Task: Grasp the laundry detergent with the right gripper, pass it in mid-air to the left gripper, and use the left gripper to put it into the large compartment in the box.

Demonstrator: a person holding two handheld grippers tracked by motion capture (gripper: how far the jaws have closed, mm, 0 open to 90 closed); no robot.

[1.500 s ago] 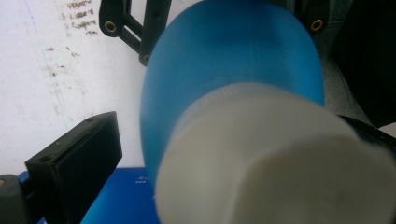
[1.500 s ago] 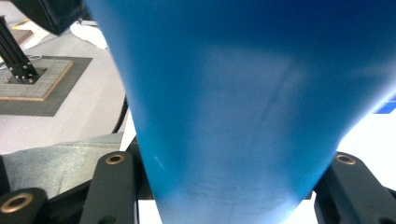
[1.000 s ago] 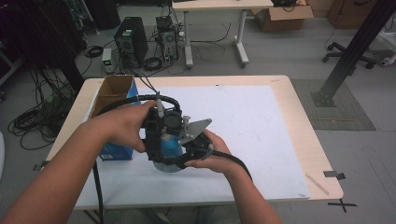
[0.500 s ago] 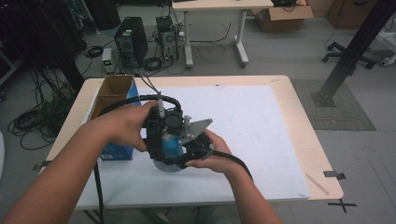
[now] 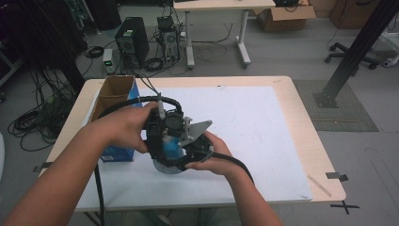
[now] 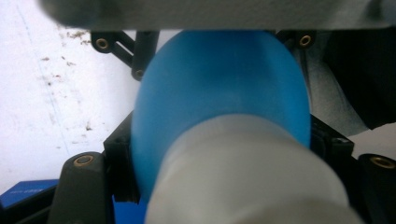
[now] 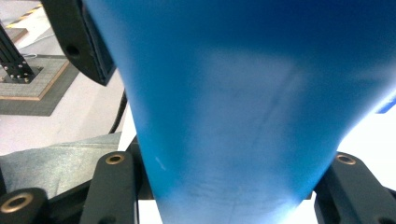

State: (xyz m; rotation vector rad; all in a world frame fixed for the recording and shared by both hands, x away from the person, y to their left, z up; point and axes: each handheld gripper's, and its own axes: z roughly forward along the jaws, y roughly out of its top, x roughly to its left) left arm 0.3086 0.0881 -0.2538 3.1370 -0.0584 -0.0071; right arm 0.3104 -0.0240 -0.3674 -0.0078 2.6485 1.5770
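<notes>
High view, and we've got both hands bunched together over the near middle of the white mat (image 5: 263,136) on the table (image 5: 310,141). The left gripper (image 5: 162,134) and the right gripper (image 5: 195,148) meet around a blue bottle (image 5: 170,148), held up just above the mat, with the open cardboard box (image 5: 113,94) just off to the left.

Left gripper view now: we see the bottle's blue body (image 6: 219,93) swelling up close, its pale whitish cap end (image 6: 247,172) nearest the lens, sitting between the black jaws. Those jaws have just been closing in on the cap end; whether the pads already press on it, we can't quite tell.

Right gripper view: the blue body (image 7: 243,107) stands between the two black jaws, which are clamped on its lower part. Grey fabric (image 7: 60,154) shows low on the left, floor beyond it.
</notes>
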